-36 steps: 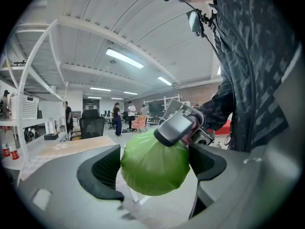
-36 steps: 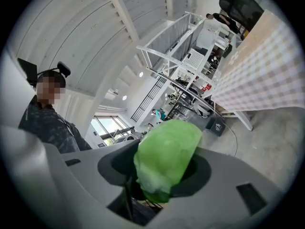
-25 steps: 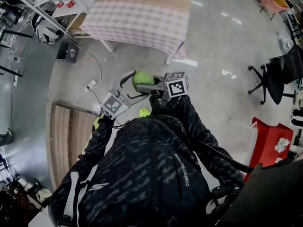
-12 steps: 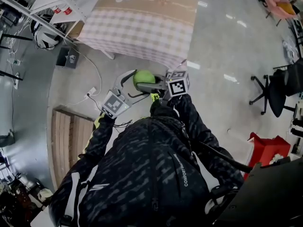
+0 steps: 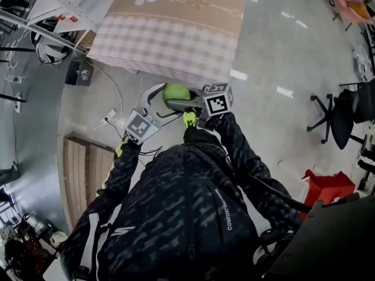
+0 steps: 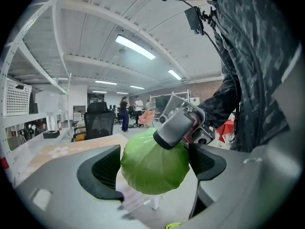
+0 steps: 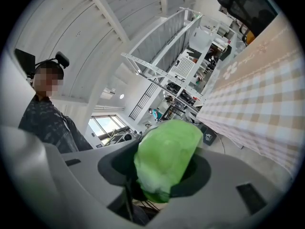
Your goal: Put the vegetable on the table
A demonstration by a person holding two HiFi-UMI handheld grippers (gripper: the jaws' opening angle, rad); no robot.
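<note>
Cabbage (image 5: 176, 92), half hidden in the head view, is clamped by the left gripper (image 6: 155, 171) and the right gripper (image 7: 162, 171).

Far end of table (image 5: 170, 40) off-frame.

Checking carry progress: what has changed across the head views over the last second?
The person has walked toward the checked table; its near edge now lies just beyond the cabbage. Unchanged: the right gripper and left gripper both grip the cabbage, held off the table.
</note>
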